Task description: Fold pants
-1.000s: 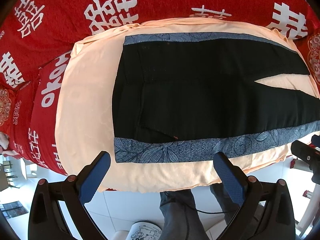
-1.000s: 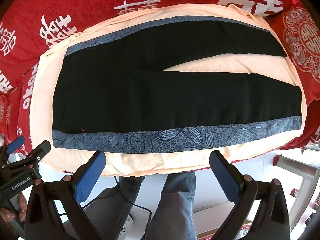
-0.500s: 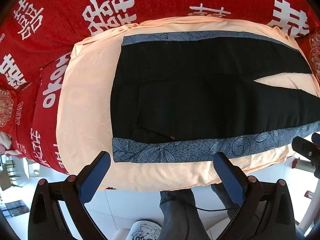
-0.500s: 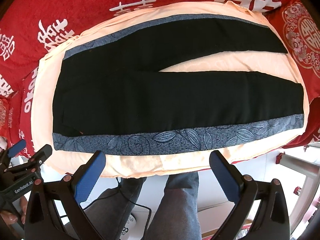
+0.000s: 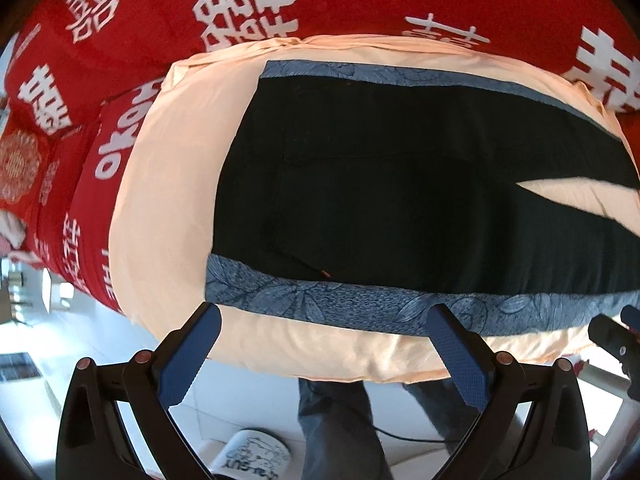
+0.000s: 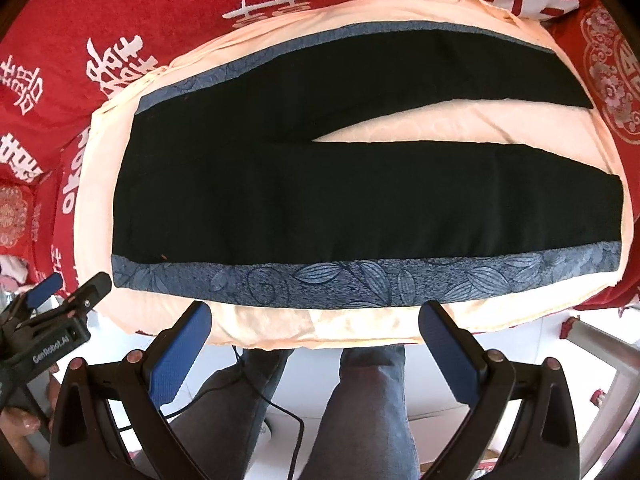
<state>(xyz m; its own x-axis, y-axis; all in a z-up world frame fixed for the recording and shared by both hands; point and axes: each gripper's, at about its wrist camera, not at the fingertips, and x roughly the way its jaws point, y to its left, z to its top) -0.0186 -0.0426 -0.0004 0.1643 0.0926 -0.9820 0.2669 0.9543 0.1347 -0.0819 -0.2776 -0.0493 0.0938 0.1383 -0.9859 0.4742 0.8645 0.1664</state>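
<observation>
Black pants (image 6: 328,188) with blue leaf-patterned side stripes lie flat and spread on a peach sheet, waist to the left, legs apart to the right. The left wrist view shows the waist end (image 5: 360,184). My left gripper (image 5: 324,320) is open and empty, hovering just over the near blue stripe by the waist. My right gripper (image 6: 316,316) is open and empty above the near stripe at mid-leg. The left gripper also shows in the right wrist view (image 6: 60,304) at the far left.
The peach sheet (image 6: 460,128) covers a surface draped in a red cloth with white characters (image 5: 240,12). The person's legs in grey trousers (image 6: 360,408) stand below the near edge. A white printed object (image 5: 256,456) lies on the floor.
Both grippers have moved slightly closer to the pants; the near blue stripe sits lower in both views. The pants have not moved.
</observation>
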